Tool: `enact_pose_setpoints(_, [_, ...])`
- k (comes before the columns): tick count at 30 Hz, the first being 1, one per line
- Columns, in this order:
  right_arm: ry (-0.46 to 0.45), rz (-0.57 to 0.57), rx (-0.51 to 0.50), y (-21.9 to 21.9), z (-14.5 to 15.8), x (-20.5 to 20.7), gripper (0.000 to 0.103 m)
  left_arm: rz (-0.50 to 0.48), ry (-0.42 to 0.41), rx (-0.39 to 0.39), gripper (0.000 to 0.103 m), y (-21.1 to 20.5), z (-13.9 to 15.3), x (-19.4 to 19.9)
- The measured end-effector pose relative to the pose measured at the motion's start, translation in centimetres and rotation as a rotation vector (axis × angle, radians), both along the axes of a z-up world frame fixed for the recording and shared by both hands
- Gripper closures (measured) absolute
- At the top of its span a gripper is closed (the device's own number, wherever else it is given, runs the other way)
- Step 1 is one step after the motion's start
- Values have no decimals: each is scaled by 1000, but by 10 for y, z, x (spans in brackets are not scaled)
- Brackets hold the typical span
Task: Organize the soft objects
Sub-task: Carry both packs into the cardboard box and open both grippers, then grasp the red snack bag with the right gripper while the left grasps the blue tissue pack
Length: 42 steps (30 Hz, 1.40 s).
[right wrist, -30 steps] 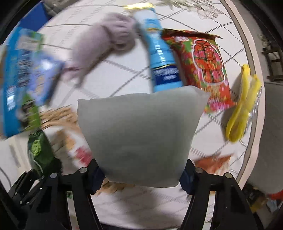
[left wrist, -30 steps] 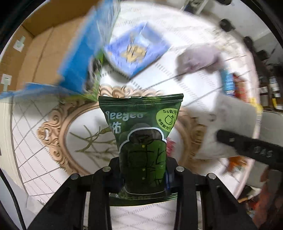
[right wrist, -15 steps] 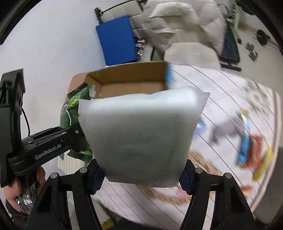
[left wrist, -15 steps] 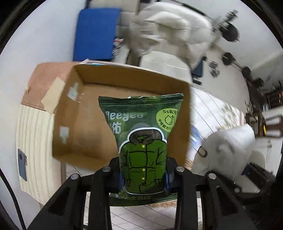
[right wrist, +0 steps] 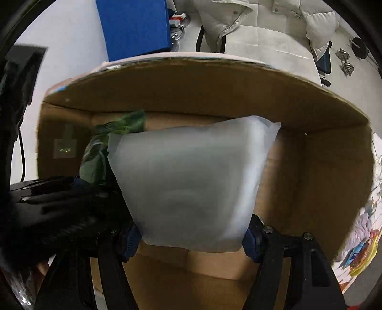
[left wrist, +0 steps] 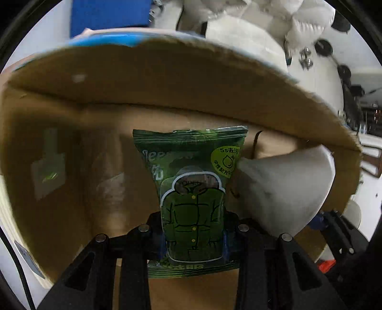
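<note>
My left gripper [left wrist: 193, 240] is shut on a green wipes packet [left wrist: 191, 190] with a jacket drawing, held upright inside the open cardboard box [left wrist: 167, 78]. My right gripper [right wrist: 191, 240] is shut on a white soft pouch [right wrist: 191, 181] and holds it inside the same box [right wrist: 310, 167]. The pouch also shows in the left wrist view [left wrist: 286, 188], right of the packet and close to it. In the right wrist view the green packet [right wrist: 100, 152] and left gripper [right wrist: 59, 198] sit left of the pouch.
The box's brown walls surround both grippers. Behind it are a blue panel [right wrist: 136, 26], a white padded jacket [right wrist: 262, 16] and dumbbells [right wrist: 346, 64]. At the right edge the patterned floor holds a purple soft thing [right wrist: 363, 226] and colourful snack packs [right wrist: 360, 257].
Both grippers swung up from the patterned floor with their loads, then moved forward into the cardboard box. The box now fills both views.
</note>
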State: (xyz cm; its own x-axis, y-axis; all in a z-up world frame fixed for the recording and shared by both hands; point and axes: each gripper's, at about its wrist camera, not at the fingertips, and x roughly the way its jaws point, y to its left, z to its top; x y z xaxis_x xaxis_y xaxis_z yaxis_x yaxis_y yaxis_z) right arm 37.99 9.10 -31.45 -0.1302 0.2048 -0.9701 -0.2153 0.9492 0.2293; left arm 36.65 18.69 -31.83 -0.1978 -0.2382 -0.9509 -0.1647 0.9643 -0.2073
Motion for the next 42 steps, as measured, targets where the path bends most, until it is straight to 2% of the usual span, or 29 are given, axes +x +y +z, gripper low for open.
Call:
enact_pose_setpoints(7, [21, 9, -57, 7, -15, 3, 30, -7, 26, 12, 71, 0, -15, 3])
enact_pose_setpoints(9, [24, 13, -69, 8, -17, 1, 28, -2, 34, 36, 66, 1, -14, 1])
enact_pose_setpoints(10, [22, 14, -78, 6, -15, -2, 27, 1, 38, 39, 62, 3, -12, 0])
enact_pose_setpoints(11, [21, 16, -85, 6, -16, -3, 22, 0, 32, 29, 43, 7, -9, 0])
enact_pose_setpoints(12, [20, 18, -83, 5, -13, -6, 13, -6, 20, 32, 19, 8, -3, -1])
enact_pose_setpoints(13, [18, 17, -80, 4, -11, -7, 7, -8, 2, 54, 14, 10, 4, -2])
enact_pose_setpoints(14, [14, 18, -84, 3, -7, -10, 0, -7, -28, 77, 13, 13, 14, -3])
enact_pose_setpoints(17, [-20, -10, -61, -3, 12, -25, 0, -4, -76, 131, 3, 19, 37, -17])
enact_pose_setpoints(21, [-145, -24, -72, -10, 39, -55, 0, 12, -155, 207, 3, 28, 71, -49])
enact_pose_setpoints(26, [-216, -19, -75, -18, 62, -95, 0, 47, -263, 260, 2, 40, 96, -103])
enact_pose_setpoints(28, [-252, -22, -80, -26, 58, -95, 0, 58, -292, 270, 2, 38, 98, -114])
enact_pose_setpoints(33, [-348, -40, -84, -26, 98, -129, 0, 47, -378, 325, 2, 29, 132, -147])
enact_pose_setpoints(42, [-415, -48, -44, -34, 153, -175, 0, 45, -495, 344, 2, 21, 185, -188])
